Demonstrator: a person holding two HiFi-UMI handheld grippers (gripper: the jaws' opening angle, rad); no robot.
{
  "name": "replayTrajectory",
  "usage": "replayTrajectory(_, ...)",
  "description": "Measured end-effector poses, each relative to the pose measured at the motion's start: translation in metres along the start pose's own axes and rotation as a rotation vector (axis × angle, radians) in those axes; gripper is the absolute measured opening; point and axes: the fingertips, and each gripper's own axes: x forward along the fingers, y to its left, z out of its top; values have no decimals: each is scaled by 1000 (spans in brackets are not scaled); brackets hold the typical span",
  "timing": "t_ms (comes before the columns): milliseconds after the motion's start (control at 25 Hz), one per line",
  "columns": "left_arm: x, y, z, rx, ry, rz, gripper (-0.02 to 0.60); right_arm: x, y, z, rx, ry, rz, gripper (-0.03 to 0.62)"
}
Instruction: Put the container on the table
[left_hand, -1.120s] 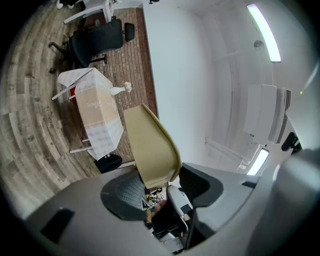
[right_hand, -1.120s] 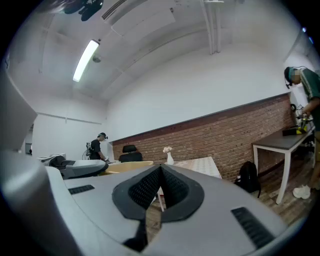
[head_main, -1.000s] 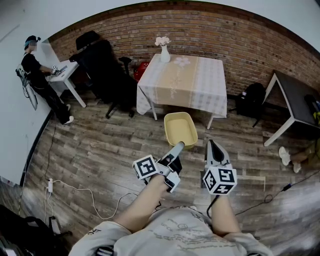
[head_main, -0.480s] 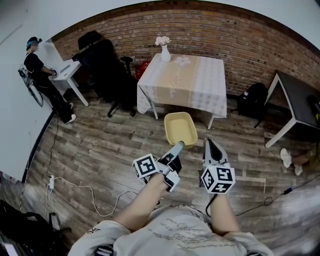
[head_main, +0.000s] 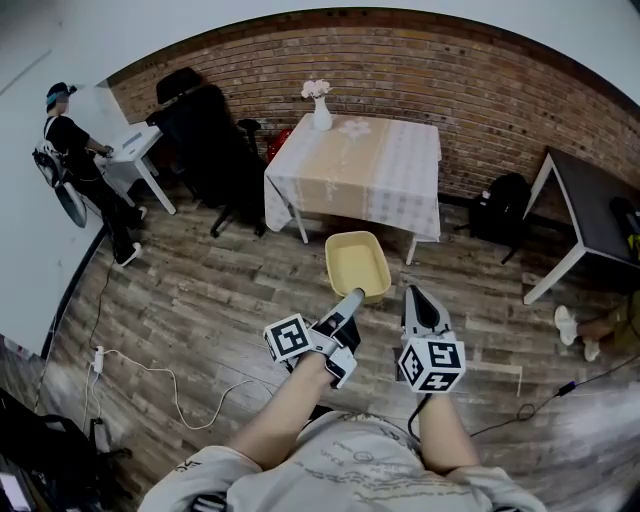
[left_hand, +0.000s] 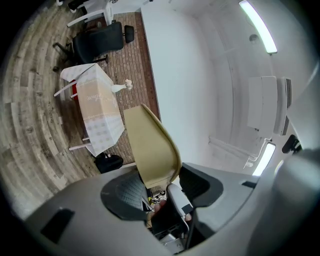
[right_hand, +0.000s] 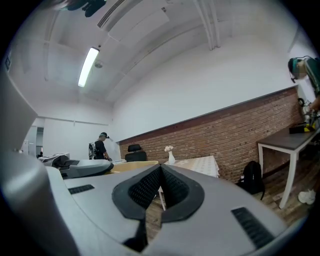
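A pale yellow tub-shaped container (head_main: 357, 266) hangs above the wood floor, just in front of the cloth-covered table (head_main: 360, 165). My left gripper (head_main: 351, 298) is shut on the container's near rim. In the left gripper view the container (left_hand: 150, 147) rises between the two pads, with the table (left_hand: 97, 107) beyond it. My right gripper (head_main: 415, 297) floats beside the container's right side, shut with nothing in it. In the right gripper view its pads (right_hand: 172, 187) meet at the tips. There a strip of the container (right_hand: 131, 165) shows at the left and the table (right_hand: 200, 162) lies ahead.
A white vase with flowers (head_main: 320, 105) stands on the table's far left corner. Black office chairs (head_main: 215, 140) stand left of the table. A dark table (head_main: 590, 200) and a black backpack (head_main: 500, 205) are at the right. A person (head_main: 65, 140) stands at a white desk, far left. A cable (head_main: 150, 385) crosses the floor.
Both grippers and the container have moved forward toward the cloth-covered table, which now lies nearer in the head view. The left grip on the rim is unchanged.
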Motion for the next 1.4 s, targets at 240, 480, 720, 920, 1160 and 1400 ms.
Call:
replayTrajectory(240, 5, 5, -18, 23, 2, 27, 222, -17, -14, -8, 5, 22, 17, 2)
replayTrajectory(480, 8, 8, -22, 30, 6, 36, 221, -16, -14, -10, -4, 31, 38, 2)
replayTrajectory(720, 14, 8, -5, 16, -6, 4, 221, 3, -7, -8, -19, 37, 57, 2)
replayTrajectory(920, 13, 20, 8, 20, -37, 20, 221, 21, -2, -15, -22, 53, 91, 2)
replayTrajectory(1160, 20, 41, 39, 18, -63, 36, 222, 58, 8, -17, -65, 58, 125, 2)
replayTrajectory(1400, 40, 63, 72, 16, -69, 51, 221, 102, 1, -15, -69, 65, 133, 2)
